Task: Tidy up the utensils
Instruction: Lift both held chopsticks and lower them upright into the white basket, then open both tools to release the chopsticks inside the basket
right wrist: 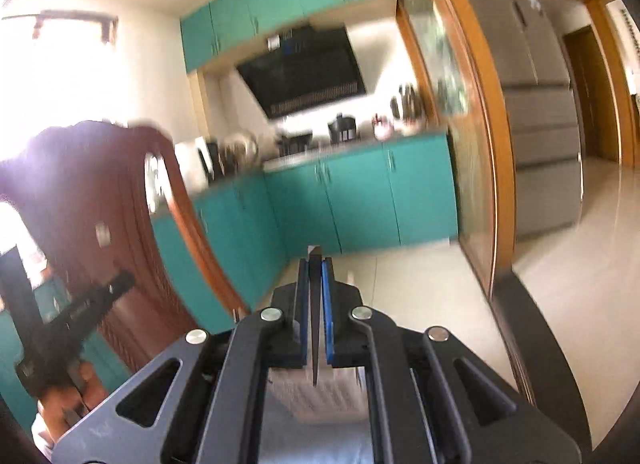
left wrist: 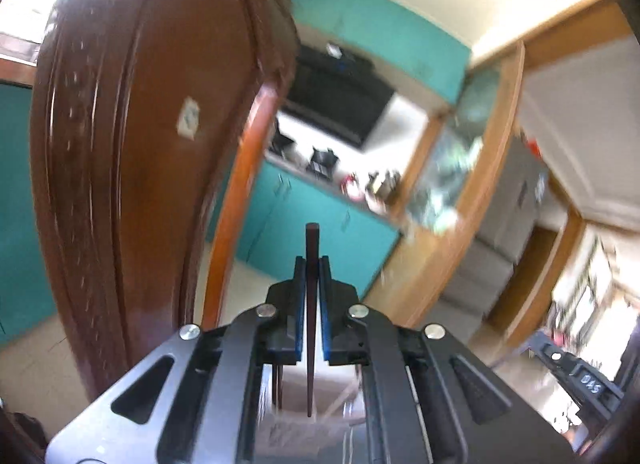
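Left wrist view: our left gripper (left wrist: 311, 264) clamps a dark chopstick (left wrist: 311, 320) at frame centre, tip hanging down. Our right gripper (right wrist: 316, 268) pinches another chopstick (right wrist: 315, 320) likewise, probably for carrying upright.

My left hand-held gripper (left wrist: 311, 264): black body, blue pads, dark brown chopstick (left wrist: 311, 304). My right hand-held gripper (right wrist: 315, 266): same black and blue, dark chopstick (right wrist: 315, 304). Teal cabinets (right wrist: 360, 199), reddish-brown chair back (left wrist: 160, 143), black range hood (right wrist: 308, 71), grey fridge (right wrist: 536, 103), pale floor tiles (right wrist: 580, 264).
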Tool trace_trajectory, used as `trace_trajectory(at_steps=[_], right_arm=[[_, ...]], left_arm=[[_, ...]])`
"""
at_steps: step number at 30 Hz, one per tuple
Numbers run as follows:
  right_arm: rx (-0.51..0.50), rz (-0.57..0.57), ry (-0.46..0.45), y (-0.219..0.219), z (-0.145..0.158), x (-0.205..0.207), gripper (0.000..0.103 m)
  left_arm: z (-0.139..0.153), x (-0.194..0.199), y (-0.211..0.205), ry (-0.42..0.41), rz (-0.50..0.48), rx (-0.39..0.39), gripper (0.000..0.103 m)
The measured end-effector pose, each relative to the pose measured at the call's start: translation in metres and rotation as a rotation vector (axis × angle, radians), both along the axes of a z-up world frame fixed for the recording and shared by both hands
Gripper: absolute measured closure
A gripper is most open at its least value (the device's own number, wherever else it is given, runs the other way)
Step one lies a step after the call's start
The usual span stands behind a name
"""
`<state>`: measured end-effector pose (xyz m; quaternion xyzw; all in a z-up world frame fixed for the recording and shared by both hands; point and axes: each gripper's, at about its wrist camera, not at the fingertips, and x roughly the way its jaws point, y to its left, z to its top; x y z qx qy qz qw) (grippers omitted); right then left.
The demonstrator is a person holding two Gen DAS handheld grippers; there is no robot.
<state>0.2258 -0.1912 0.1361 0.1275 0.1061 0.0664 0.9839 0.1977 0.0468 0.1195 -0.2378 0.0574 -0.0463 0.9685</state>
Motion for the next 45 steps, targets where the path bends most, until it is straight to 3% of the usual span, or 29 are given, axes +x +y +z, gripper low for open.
trace_trajectory(at_steps=[5, 11, 16, 19, 27, 31, 38, 40, 42, 45], right_arm=[[-0.038, -0.042, -0.073, 0.009, 0.008, 0.029, 0.096], [-0.12, -0.058, -0.043, 0.026, -0.032, 0.067, 0.096], [-0.11, -0.068, 0.005, 0.021, -0.06, 0.092, 0.096], [-0.054, -0.056, 0.002, 0.01, -0.051, 0.093, 0.096], [-0.015, -0.098, -0.149, 0.004, 0.0, 0.08, 0.096], [-0.041, -0.087, -0.112, 0.016, -0.023, 0.094, 0.096], [-0.103, -0.062, 0.001, 0.034, -0.08, 0.111, 0.096], [-0.131, -0.066, 0.017, 0.036, -0.087, 0.107, 0.091], [-0.153, -0.067, 0.013, 0.038, -0.087, 0.096, 0.056], [-0.149, -0.055, -0.04, 0.036, -0.079, 0.056, 0.041]], left_arm=[[-0.019, 0.035, -0.01, 0.038, 0.052, 0.017, 0.096], [-0.063, 0.075, -0.028, 0.143, 0.043, 0.078, 0.096], [-0.084, 0.083, -0.032, 0.179, 0.032, 0.123, 0.095], [-0.088, 0.087, -0.035, 0.184, 0.031, 0.13, 0.096], [-0.089, 0.1, -0.037, 0.206, 0.018, 0.127, 0.096], [-0.088, 0.099, -0.04, 0.198, 0.012, 0.155, 0.095], [-0.088, 0.07, -0.043, 0.179, -0.028, 0.197, 0.069], [-0.09, 0.055, -0.045, 0.181, -0.035, 0.221, 0.059], [-0.095, 0.035, -0.049, 0.185, -0.039, 0.255, 0.052], [-0.104, 0.006, -0.052, 0.187, -0.062, 0.294, 0.038]])
